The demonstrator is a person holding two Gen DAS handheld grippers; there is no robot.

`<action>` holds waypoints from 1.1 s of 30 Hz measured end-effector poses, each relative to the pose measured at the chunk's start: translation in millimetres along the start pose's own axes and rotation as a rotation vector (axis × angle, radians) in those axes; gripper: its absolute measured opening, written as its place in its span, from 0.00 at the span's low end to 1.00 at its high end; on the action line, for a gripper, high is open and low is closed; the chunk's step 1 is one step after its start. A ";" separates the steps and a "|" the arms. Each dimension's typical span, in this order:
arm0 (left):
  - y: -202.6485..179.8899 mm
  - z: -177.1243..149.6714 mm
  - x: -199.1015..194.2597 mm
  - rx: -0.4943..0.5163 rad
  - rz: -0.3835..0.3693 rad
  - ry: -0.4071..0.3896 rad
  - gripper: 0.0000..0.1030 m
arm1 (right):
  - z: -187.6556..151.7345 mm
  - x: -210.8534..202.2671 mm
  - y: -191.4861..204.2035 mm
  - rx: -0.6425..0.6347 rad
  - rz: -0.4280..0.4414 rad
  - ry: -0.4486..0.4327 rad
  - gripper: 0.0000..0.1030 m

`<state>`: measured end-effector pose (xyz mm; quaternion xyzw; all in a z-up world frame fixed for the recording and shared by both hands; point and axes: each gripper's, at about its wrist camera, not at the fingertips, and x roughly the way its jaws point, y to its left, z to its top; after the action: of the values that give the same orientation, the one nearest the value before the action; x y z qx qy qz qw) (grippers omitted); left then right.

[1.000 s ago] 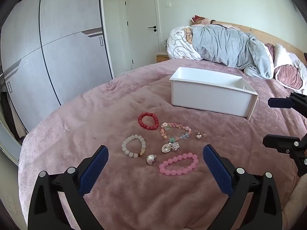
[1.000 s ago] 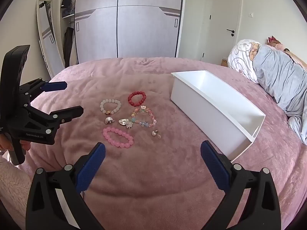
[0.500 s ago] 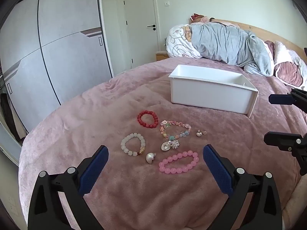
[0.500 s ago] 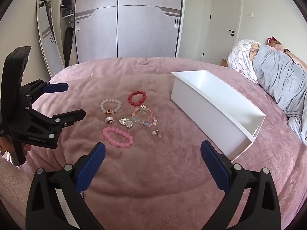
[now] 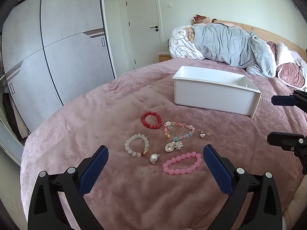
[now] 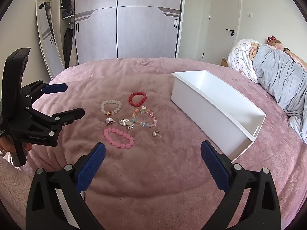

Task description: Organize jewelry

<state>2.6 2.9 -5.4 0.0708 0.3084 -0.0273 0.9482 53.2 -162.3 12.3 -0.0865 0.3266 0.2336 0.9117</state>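
Surface: pink plush bedspread [image 5: 107,115]; grey wardrobe [image 6: 126,23] and white door [image 5: 143,25] beyond. Left gripper [image 5: 154,160] and right gripper [image 6: 153,153] both spread wide, holding nothing. Ahead of both: four bead bracelets, with the pink bracelet [image 5: 182,163] nearest, and four small charms. One white bin [image 6: 216,109] sits right of the right gripper.

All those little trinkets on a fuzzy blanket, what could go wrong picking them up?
The heart charm touches the multicolor bracelet, so grabbing one may drag the other. The small earring could sink into the plush blanket and slip from the wide-open right tool.
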 end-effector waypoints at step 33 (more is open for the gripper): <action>0.8 2.7 -7.3 -0.034 -0.044 -0.015 0.97 | -0.3 0.2 1.7 -0.001 0.000 0.000 0.95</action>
<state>-1.7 3.4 1.1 0.0476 0.3032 -0.0436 0.9507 52.4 -160.8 11.9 -0.0872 0.3263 0.2336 0.9118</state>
